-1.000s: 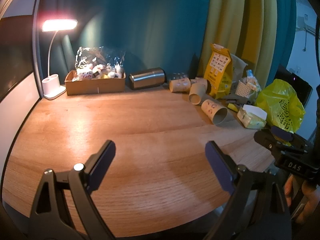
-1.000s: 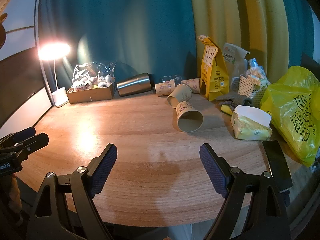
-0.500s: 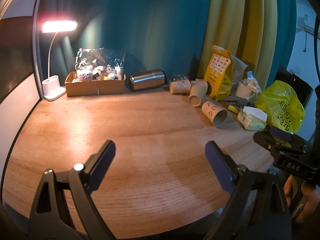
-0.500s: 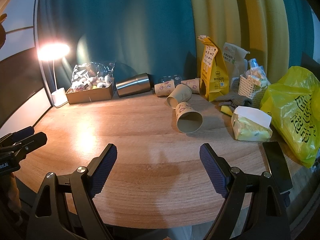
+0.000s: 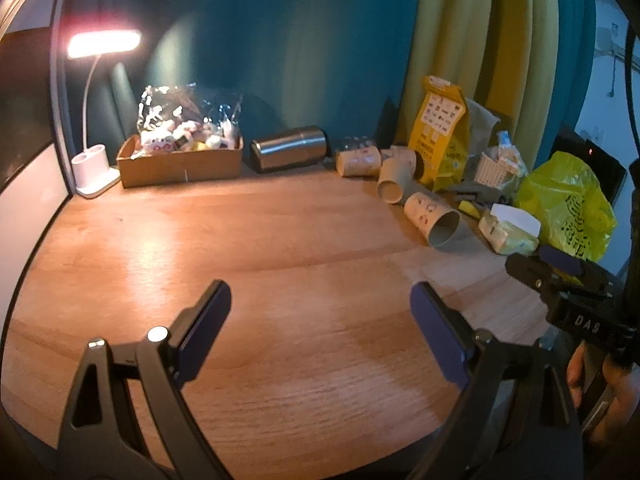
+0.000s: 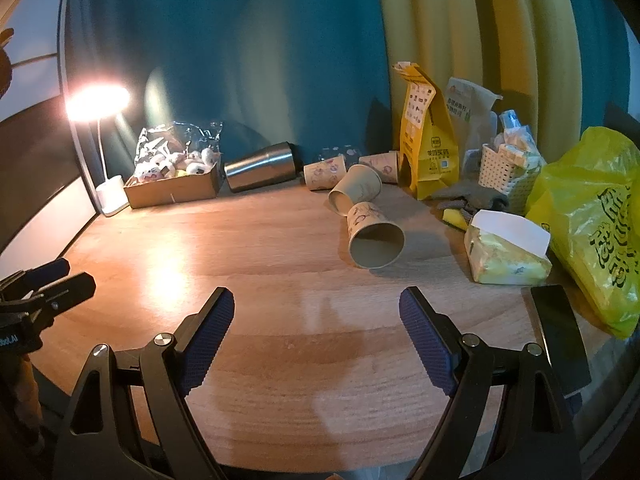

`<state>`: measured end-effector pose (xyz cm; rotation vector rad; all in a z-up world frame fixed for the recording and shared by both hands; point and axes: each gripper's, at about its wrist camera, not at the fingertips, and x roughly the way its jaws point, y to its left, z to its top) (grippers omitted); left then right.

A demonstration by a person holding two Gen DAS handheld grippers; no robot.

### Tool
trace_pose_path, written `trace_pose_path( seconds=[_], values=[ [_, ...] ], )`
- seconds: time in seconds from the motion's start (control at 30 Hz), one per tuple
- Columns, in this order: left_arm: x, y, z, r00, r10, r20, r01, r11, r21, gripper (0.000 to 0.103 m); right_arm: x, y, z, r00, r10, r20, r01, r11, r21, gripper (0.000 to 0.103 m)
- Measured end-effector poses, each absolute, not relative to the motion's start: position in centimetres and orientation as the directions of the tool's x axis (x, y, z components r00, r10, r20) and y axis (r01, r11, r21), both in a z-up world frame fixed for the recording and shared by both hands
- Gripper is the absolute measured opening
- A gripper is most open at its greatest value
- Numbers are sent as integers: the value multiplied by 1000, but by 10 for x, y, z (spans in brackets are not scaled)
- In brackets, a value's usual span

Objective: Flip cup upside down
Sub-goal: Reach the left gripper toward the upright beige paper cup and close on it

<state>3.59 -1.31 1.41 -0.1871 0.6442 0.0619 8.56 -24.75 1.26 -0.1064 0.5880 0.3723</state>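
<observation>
Several paper cups lie on their sides at the back right of the wooden table (image 6: 248, 264). The nearest cup (image 6: 374, 238) has its open mouth toward the right wrist camera; it also shows in the left wrist view (image 5: 433, 220). A second cup (image 6: 355, 193) lies just behind it, two more (image 6: 325, 175) near the curtain. My right gripper (image 6: 316, 322) is open and empty, well short of the nearest cup. My left gripper (image 5: 320, 316) is open and empty over the table's front. The right gripper shows at the right edge of the left wrist view (image 5: 560, 276).
A steel tumbler (image 6: 260, 167) lies on its side at the back. A cardboard box of packets (image 6: 172, 188) and a lit desk lamp (image 6: 100, 100) stand back left. A yellow paper bag (image 6: 426, 148), white basket (image 6: 508, 172), tissue pack (image 6: 506, 254), yellow plastic bag (image 6: 600, 232) and dark phone (image 6: 560, 336) crowd the right.
Both views have shifted slightly; the scene sits a little lower and nearer in the left wrist view. No object has moved and both grippers stay open.
</observation>
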Motion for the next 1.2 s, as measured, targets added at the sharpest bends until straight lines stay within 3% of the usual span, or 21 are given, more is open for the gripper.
trace_pose_path(
  seconds=[0.23,0.63,1.2],
  values=[
    [89,-14,0,758,-30,-651,-83,986,-141,92,123,-253,3,761,285,-582,-346,938,8,87],
    [254,-40,-25,649,-127,-750,90,992,-89,92,211,-297,-24,772,171,-613,-191,981,33,87],
    [411,-100,-53,573,-245,-782,226,965,-136,91,254,-330,-46,775,132,-618,-94,991,94,87]
  ],
)
